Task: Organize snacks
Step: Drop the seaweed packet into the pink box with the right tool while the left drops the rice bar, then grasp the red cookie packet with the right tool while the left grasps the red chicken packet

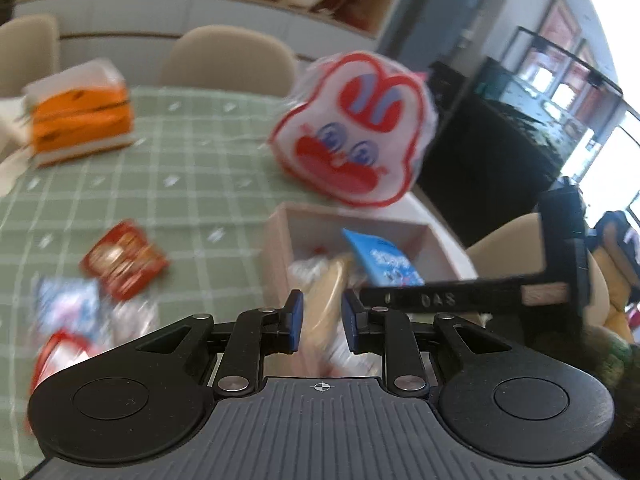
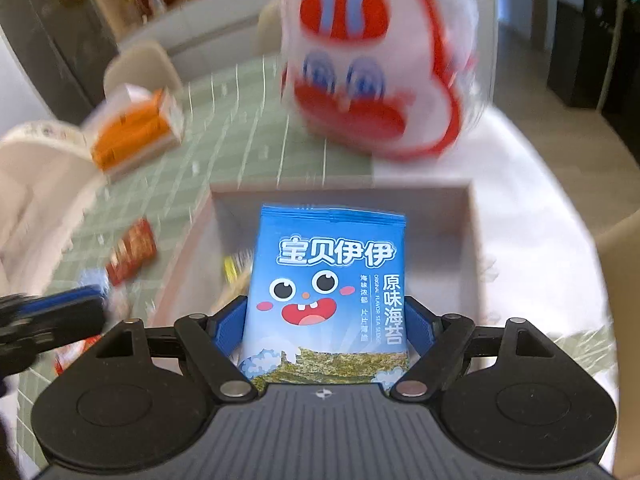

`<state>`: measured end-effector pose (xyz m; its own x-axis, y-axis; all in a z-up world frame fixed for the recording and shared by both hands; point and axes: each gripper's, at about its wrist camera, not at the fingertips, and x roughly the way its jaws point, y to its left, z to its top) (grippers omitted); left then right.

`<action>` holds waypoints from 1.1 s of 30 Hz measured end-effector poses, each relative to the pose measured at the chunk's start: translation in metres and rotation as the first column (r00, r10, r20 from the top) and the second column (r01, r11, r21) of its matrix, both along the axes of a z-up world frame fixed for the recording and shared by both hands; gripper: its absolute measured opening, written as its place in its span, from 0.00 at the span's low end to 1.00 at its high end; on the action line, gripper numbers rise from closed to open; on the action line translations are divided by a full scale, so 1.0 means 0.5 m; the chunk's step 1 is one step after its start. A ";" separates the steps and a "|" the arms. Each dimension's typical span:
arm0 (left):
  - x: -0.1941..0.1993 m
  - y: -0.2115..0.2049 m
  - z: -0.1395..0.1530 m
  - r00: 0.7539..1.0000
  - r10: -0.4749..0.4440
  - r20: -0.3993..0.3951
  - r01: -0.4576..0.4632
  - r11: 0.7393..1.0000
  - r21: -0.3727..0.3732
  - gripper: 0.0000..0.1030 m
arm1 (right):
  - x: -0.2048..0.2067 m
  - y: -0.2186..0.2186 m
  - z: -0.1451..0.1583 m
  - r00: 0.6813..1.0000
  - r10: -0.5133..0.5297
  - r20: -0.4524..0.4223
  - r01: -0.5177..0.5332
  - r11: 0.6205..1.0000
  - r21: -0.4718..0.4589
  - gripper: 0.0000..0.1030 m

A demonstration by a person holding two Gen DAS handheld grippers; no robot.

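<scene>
box holding wrapped snacks, right hand-held gripper clamping blue seaweed packet over it, left hand-held gripper nearly closed, empty

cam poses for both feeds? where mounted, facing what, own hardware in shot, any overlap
Left wrist: on the left gripper, angled down over the pink box; jaws narrow around a tan snack; right gripper crosses.
Right wrist: on the right gripper, looking into the box; jaws on the blue seaweed packet; left gripper at left.
Shared: box, packet, rabbit-face bag.
</scene>
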<state>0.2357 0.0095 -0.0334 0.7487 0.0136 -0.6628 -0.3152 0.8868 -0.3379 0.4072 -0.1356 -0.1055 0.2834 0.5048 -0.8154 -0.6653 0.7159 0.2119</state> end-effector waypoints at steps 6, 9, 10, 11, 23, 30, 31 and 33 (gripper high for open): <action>-0.102 0.013 -0.035 0.996 0.045 -0.077 -0.048 0.998 -0.042 0.24 | -0.038 -0.005 0.002 0.990 0.021 0.141 -0.020 1.000 -0.010 0.81; -0.151 0.025 -0.060 0.990 0.056 -0.127 -0.065 0.995 -0.071 0.24 | -0.054 -0.029 0.038 0.980 0.018 0.199 -0.026 0.999 0.036 0.83; -0.166 0.033 -0.069 0.988 0.061 -0.141 -0.073 0.995 -0.075 0.24 | -0.054 -0.032 0.048 0.980 0.019 0.199 -0.029 0.998 0.049 0.83; -0.180 0.040 -0.076 0.986 0.070 -0.154 -0.083 0.994 -0.075 0.24 | -0.055 -0.039 0.059 0.981 0.028 0.193 -0.039 0.998 0.056 0.84; -0.262 0.135 -0.054 0.983 0.120 -0.143 -0.125 0.992 -0.032 0.24 | -0.089 -0.036 0.089 0.974 -0.197 0.114 0.179 0.973 0.146 0.84; -0.303 0.245 -0.053 0.974 0.194 -0.120 -0.201 0.978 -0.052 0.24 | -0.263 0.100 0.138 0.955 -0.010 0.296 -0.006 0.999 0.051 0.84; -0.310 0.259 -0.056 0.976 0.183 -0.121 -0.191 0.980 -0.056 0.24 | -0.279 0.125 0.135 0.958 0.009 0.288 -0.023 0.999 0.045 0.84; -0.323 0.276 -0.062 0.980 0.158 -0.121 -0.167 0.983 -0.072 0.24 | -0.295 0.179 0.120 0.972 0.025 0.232 -0.037 0.998 0.046 0.84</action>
<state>0.0744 0.1475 -0.0643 0.6602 0.0712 -0.7477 -0.4937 0.7914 -0.3606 0.2598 -0.0462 -0.0454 0.4450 0.5544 -0.7033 -0.7221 0.6866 0.0843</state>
